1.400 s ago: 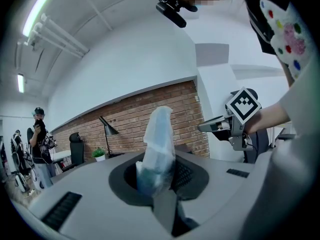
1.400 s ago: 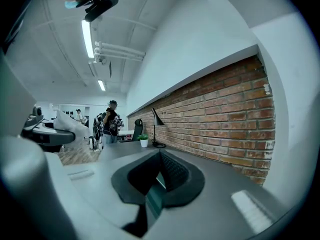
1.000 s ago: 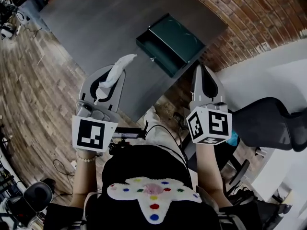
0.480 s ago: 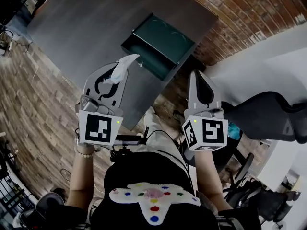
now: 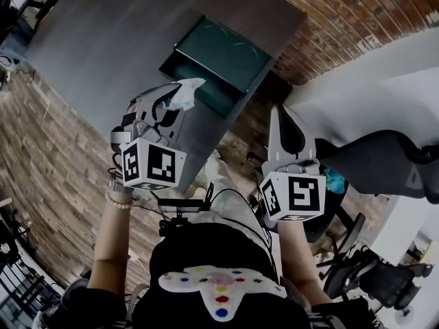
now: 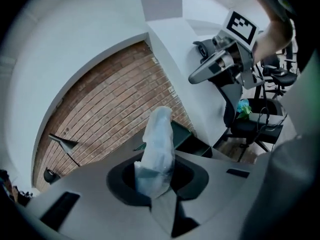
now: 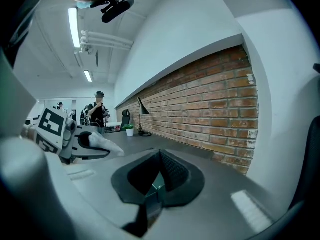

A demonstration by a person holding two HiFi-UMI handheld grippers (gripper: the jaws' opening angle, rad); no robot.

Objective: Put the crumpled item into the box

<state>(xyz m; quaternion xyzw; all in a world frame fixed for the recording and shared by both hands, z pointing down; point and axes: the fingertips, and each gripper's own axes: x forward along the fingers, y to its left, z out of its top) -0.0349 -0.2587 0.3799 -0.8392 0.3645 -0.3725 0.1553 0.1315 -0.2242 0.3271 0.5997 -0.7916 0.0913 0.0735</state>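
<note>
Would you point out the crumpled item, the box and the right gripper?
crumpled item (image 6: 157, 151): left gripper view, its middle.
box (image 5: 223, 50): head view, inner floor.
right gripper (image 5: 280, 112): head view, jaw tips.

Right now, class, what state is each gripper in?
Left gripper: shut on the crumpled item.
Right gripper: shut, holding nothing.

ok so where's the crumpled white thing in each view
Head view: crumpled item sits upper centre-left, held in the left gripper, next to the green box in the picture.
Left gripper view: crumpled item is dead centre, standing up between the jaws.
Right gripper view: crumpled item is at the left, mid-height, poking out of the left gripper.
Shared landmark: the brick wall.
</note>
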